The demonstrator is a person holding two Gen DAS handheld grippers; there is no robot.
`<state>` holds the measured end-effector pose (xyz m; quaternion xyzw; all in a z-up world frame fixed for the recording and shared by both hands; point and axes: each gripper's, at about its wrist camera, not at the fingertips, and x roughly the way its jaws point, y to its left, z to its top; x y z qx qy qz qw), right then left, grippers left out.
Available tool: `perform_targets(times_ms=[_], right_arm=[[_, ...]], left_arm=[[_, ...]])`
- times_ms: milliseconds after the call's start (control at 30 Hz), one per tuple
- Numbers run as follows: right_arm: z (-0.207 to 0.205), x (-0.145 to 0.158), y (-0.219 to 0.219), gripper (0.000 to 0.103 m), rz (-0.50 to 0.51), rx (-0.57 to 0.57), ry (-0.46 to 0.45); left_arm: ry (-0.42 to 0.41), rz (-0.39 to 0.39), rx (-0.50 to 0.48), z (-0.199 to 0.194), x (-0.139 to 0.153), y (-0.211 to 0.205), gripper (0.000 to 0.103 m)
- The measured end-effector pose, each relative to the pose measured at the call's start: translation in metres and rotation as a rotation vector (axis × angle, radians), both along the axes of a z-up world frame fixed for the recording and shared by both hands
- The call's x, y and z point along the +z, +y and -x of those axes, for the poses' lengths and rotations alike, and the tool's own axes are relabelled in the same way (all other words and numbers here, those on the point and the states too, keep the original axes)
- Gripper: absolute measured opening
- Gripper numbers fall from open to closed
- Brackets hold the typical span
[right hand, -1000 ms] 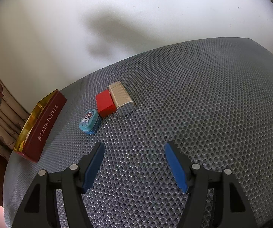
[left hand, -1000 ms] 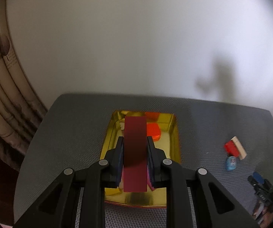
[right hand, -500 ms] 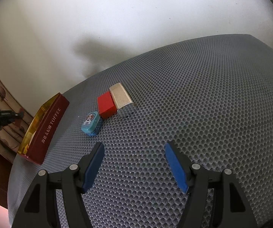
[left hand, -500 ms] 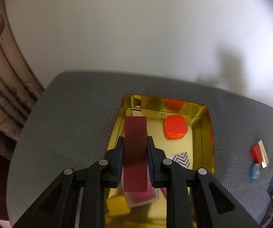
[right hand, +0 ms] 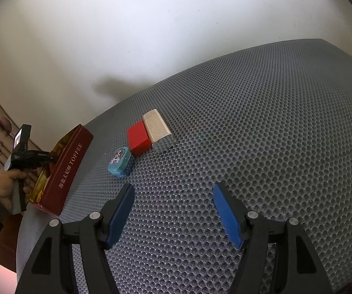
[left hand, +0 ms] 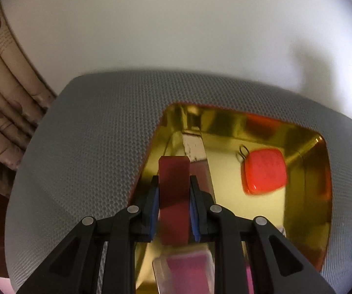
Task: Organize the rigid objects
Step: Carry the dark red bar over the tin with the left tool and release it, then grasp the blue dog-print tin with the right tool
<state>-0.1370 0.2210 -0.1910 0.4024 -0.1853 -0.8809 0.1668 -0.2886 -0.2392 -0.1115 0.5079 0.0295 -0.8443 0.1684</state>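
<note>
While clamped on a dark red flat block (left hand: 174,196), the left gripper (left hand: 174,191) hangs over the gold-lined tin (left hand: 305,171) | tin holds an orange square piece (left hand: 264,171) | right gripper (right hand: 173,210) open, empty, above the grey mat (right hand: 261,134) | on mat: teal tin (right hand: 120,164), red box (right hand: 138,137), beige box (right hand: 156,128) touching the red box.

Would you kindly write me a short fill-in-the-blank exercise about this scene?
1. The left hand-held gripper is shut on a dark ____ block.
2. The orange pouch lies inside the ____ tin.
3. The right hand-held gripper is ____ and holds nothing.
4. On the mat, the red box sits between the teal tin and the ____ box.

Missing words: red; gold; open; beige
</note>
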Motion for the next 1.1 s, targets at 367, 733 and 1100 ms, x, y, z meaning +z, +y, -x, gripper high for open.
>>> perform_targets(times_ms=[367, 733, 1100], right_arm=[[-0.001, 0.002, 0.005, 0.068, 0.003, -0.001, 0.0], [-0.006, 0.008, -0.007, 0.068, -0.157, 0.002, -0.002], [0.019, 0.031, -0.092, 0.069, -0.293, 0.083, -0.018]], left_arm=[[0.045, -0.005, -0.048, -0.001, 0.012, 0.011, 0.056], [0.468, -0.038, -0.31, -0.148, 0.135, 0.09, 0.102], [0.326, -0.06, -0.289, -0.276, 0.029, 0.127, 0.102]])
